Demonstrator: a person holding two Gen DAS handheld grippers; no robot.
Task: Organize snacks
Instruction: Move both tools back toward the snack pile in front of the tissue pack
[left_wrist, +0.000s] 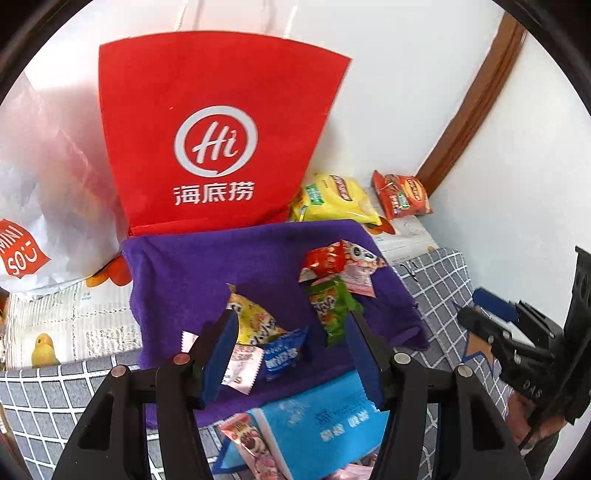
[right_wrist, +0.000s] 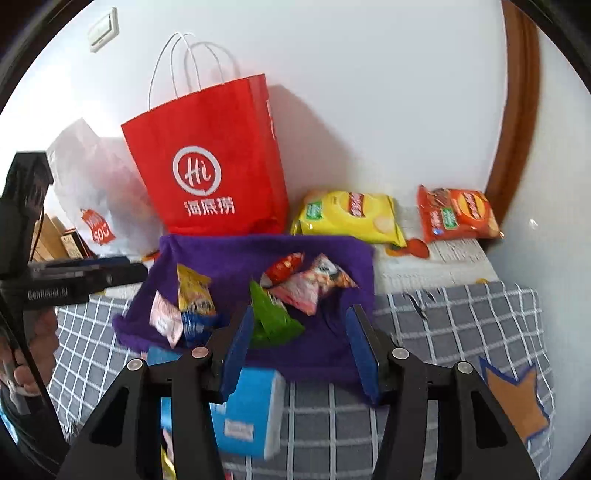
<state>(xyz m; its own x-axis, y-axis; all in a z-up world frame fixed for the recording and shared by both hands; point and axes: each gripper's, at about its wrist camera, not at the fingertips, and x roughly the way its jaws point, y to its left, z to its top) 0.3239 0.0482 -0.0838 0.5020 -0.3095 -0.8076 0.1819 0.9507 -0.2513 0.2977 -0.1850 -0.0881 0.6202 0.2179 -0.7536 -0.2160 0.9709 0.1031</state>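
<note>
Small snack packets lie on a purple towel: a yellow one, a blue one, a pink-white one, a green one, and a red-and-pink one. My left gripper is open and empty, just above the blue and yellow packets. My right gripper is open and empty, with the green packet near its left finger. A red paper bag stands behind the towel.
A yellow chip bag and a red chip bag lie by the wall. A white plastic bag stands on the left. A blue pouch lies near me on the grey checked cloth.
</note>
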